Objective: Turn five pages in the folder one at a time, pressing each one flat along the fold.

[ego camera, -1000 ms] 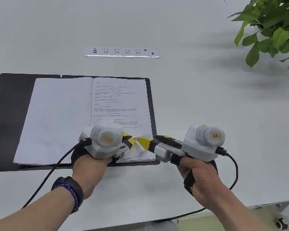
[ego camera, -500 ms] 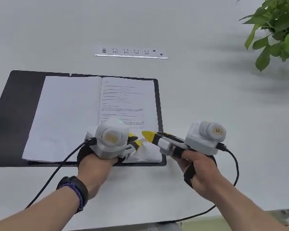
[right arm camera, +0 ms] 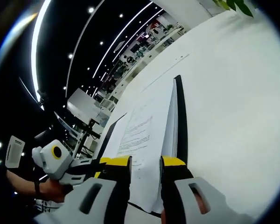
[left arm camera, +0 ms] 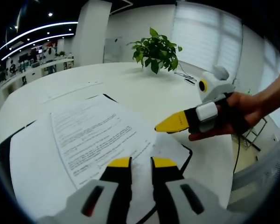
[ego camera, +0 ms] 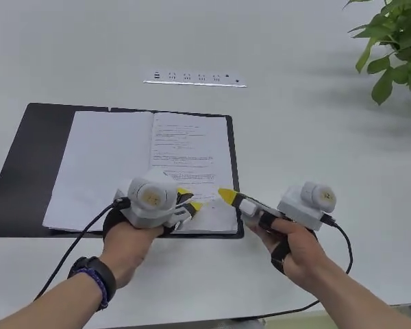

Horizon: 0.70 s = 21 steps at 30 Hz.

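The open black folder (ego camera: pixel 27 171) of white printed pages lies near the white bench's (ego camera: pixel 294 123) front edge; left hand-held gripper (ego camera: pixel 190 200), narrowly parted, sits over its front right corner, right hand-held gripper (ego camera: pixel 225 195) narrowly parted just beside

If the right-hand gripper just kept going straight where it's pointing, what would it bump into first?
Most likely the printed page of the open folder: in its own view the right gripper aims along that sheet near its outer edge. Its height above the paper is unclear.
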Available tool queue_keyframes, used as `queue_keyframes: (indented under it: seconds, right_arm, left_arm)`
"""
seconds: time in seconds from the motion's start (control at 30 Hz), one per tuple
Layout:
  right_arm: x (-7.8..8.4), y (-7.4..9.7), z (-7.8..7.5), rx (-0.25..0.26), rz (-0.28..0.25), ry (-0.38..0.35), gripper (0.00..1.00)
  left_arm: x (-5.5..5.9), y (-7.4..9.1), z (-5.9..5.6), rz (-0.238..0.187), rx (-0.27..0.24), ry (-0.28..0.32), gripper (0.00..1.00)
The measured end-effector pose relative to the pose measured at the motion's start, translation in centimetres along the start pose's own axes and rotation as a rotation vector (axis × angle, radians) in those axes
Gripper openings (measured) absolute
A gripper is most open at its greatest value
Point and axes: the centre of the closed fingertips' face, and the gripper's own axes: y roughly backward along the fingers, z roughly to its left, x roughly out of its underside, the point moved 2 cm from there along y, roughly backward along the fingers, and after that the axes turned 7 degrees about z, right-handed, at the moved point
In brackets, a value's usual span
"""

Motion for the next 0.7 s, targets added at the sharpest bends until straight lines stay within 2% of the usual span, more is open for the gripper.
queue_keyframes:
  seconds: [0.2, 0.4, 0.53, 0.7]
  right_arm:
    - [0.4, 0.0, 0.4, -0.014, 0.0, 0.0, 0.16]
    - [0.4, 0.4, 1.2, -0.026, -0.008, 0.01, 0.06]
    - [0.4, 0.6, 1.6, -0.028, -0.013, 0.014, 0.02]
    - [0.4, 0.8, 2.7, -0.041, -0.024, 0.023, 0.0]
  left_arm:
    - [0.4, 0.5, 0.3, 0.003, -0.008, 0.001, 0.16]
    - [0.5, 1.3, -0.1, 0.002, -0.005, 0.0, 0.21]
    - [0.6, 2.3, -0.3, 0.004, 0.003, 0.015, 0.28]
    - [1.1, 4.0, -0.1, 0.01, -0.011, -0.007, 0.32]
